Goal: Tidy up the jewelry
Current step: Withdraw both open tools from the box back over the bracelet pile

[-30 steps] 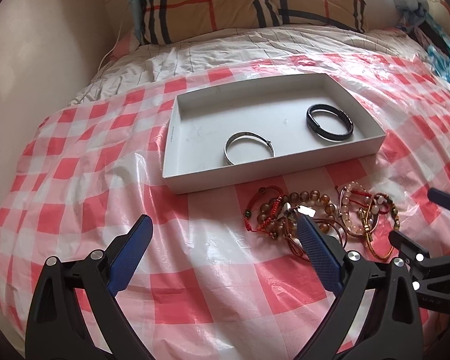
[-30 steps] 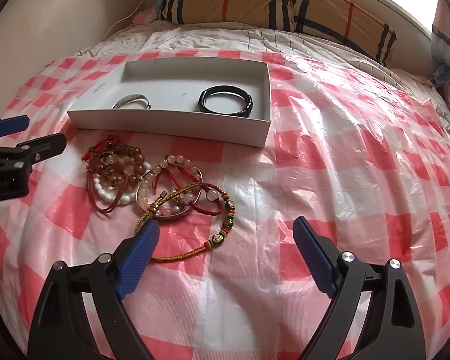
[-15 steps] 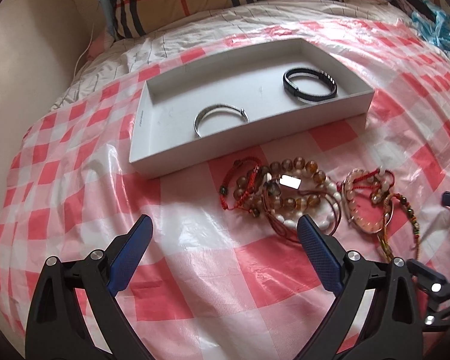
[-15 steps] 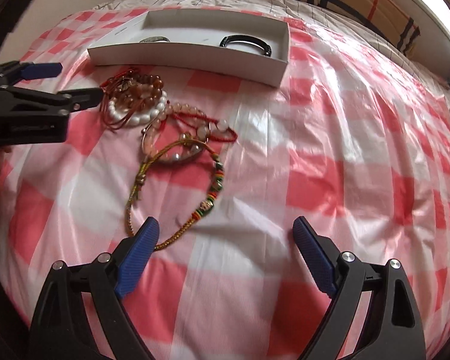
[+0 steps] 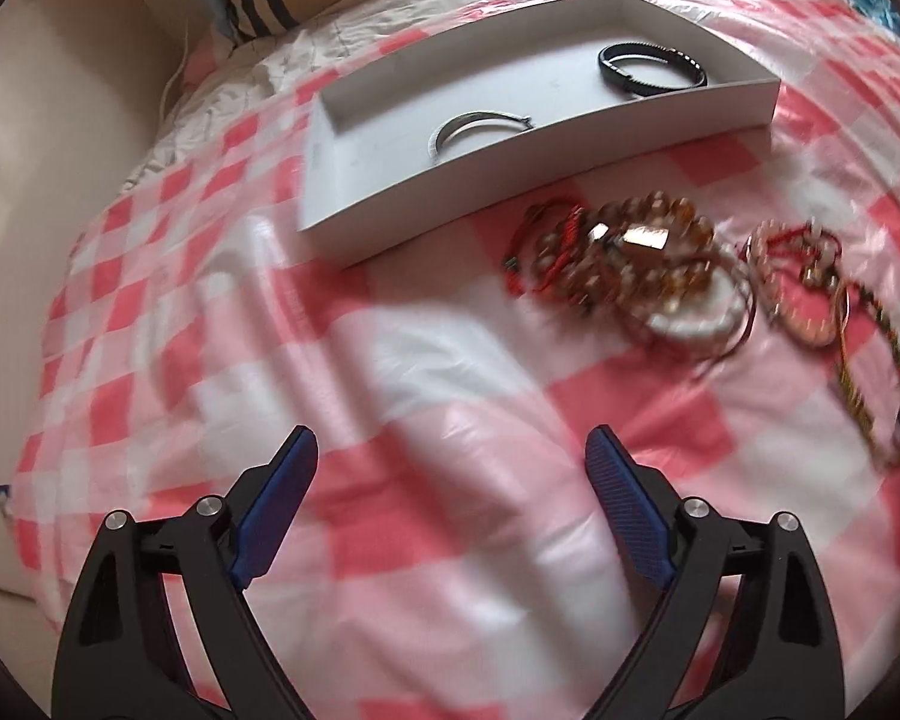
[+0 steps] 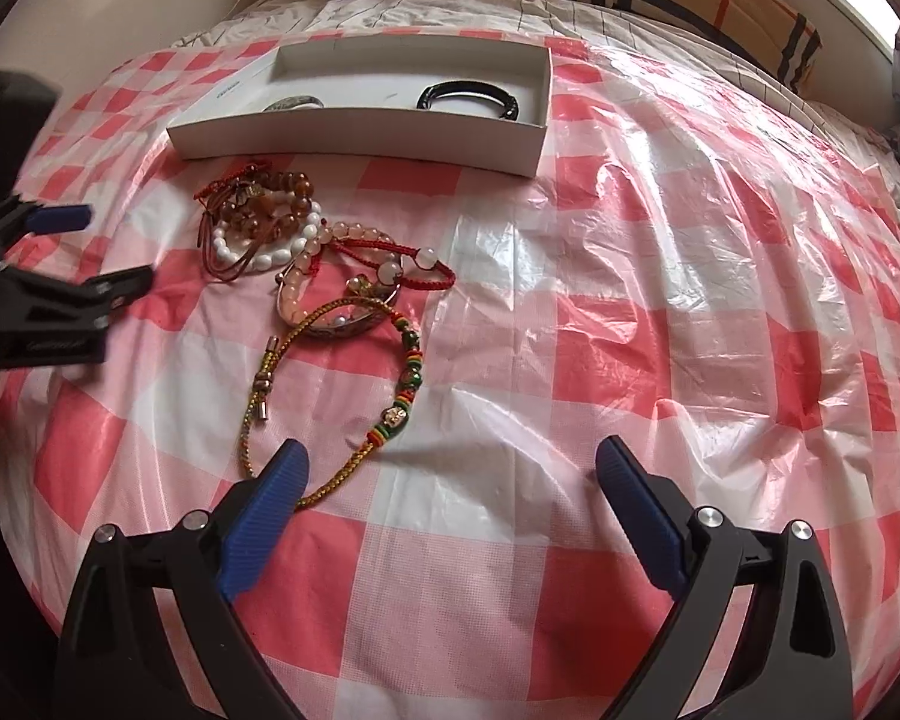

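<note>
Mid-sort: box (image 6: 354,129) holds two bangles; bracelets (image 6: 306,264) heaped along its near side. Right gripper (image 6: 447,468), left gripper (image 5: 450,456) wide, empty. Next: pinch the cord (image 6: 390,420).

White box (image 6: 354,135), open top, lies on the bed. Inside lie a black bangle (image 6: 468,99) at right and a silver bangle (image 6: 292,102) at left, apart. In front of the box: a tangle of bead bracelets (image 6: 258,222), red cord bracelets (image 6: 390,264) and a gold braided cord (image 6: 330,396), overlapping.
</note>
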Motion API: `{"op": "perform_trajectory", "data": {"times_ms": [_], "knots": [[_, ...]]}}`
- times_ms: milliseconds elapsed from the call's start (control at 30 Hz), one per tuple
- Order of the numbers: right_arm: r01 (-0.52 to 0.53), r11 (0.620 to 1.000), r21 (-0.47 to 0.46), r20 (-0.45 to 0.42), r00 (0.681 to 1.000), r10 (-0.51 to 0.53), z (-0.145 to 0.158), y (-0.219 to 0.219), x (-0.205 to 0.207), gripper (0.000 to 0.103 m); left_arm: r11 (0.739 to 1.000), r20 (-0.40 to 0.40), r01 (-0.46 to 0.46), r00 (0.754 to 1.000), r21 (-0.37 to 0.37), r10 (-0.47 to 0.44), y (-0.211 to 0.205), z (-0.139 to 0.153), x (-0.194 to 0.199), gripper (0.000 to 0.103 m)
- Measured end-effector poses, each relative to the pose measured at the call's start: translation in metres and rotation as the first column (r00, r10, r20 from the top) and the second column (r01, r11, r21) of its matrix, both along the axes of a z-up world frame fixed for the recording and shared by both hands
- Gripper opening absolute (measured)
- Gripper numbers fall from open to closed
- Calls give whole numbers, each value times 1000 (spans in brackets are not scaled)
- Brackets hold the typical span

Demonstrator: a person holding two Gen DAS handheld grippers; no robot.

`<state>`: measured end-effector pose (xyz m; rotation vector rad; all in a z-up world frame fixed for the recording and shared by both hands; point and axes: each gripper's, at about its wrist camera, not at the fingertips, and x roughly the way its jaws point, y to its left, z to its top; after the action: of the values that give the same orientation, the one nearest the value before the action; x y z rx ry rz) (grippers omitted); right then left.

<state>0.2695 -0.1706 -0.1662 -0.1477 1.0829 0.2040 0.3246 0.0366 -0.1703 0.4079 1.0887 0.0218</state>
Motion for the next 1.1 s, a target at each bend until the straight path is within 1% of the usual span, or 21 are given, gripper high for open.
{"op": "perform_trajectory", "data": {"times_ms": [33,100,133,167,233,300,367,400,467,533,667,700,767,800,867,933,967,1033,1100], "knots": [[2,1000,6,4,1000,-2,1,-1,0,93,1000,0,-8,1000,-9,8,6,5,-3,87],[5,1000,10,9,1000,-5,2,-2,0,93,994,17,-9,1000,-107,11,14,17,-6,87],[7,1000,11,12,1000,-7,3,-2,0,93,990,26,-3,1000,-142,7,13,22,-5,87],[9,1000,10,14,1000,-9,3,-2,0,93,987,38,1,999,-162,5,8,25,-1,87],[16,1000,15,19,1000,-16,4,-3,0,93,985,73,27,997,-172,-14,-7,27,8,87],[29,999,26,19,999,-30,4,-6,1,93,987,92,29,996,-159,-15,-21,20,21,87],[39,999,38,14,999,-40,3,-9,2,93,989,72,13,997,-145,-2,-27,6,34,87],[43,998,43,11,999,-43,3,-11,3,93,993,59,-6,998,-117,13,-28,1,36,86],[44,998,49,10,999,-45,3,-11,3,93,996,35,-48,998,-81,51,-18,-6,33,79],[40,998,48,8,999,-40,2,-10,4,93,995,4,-68,998,-70,69,-4,-10,28,79],[23,999,33,14,1000,-24,2,-5,2,93,999,3,-40,999,-7,40,5,-2,12,79],[24,999,34,18,1000,-25,3,-6,2,93,999,10,-38,999,-19,38,7,2,9,79],[34,999,38,20,999,-35,3,-7,2,93,993,35,-14,999,-118,18,7,13,8,79],[40,998,38,19,999,-41,3,-8,3,93,990,46,-5,999,-143,12,3,17,10,79],[45,998,37,19,999,-46,3,-9,3,93,990,77,18,997,-137,-7,-11,19,20,79],[48,998,35,16,999,-48,2,-9,4,93,990,80,12,997,-143,-1,-20,13,33,79],[48,998,35,14,999,-49,2,-9,4,93,990,65,-2,998,-138,11,-23,7,40,79],[49,998,37,11,999,-49,1,-10,4,93,995,20,-53,998,-79,54,-19,-11,47,79],[51,998,43,10,999,-51,1,-11,5,93,995,-3,-73,997,-71,73,-7,-14,41,79]]}}
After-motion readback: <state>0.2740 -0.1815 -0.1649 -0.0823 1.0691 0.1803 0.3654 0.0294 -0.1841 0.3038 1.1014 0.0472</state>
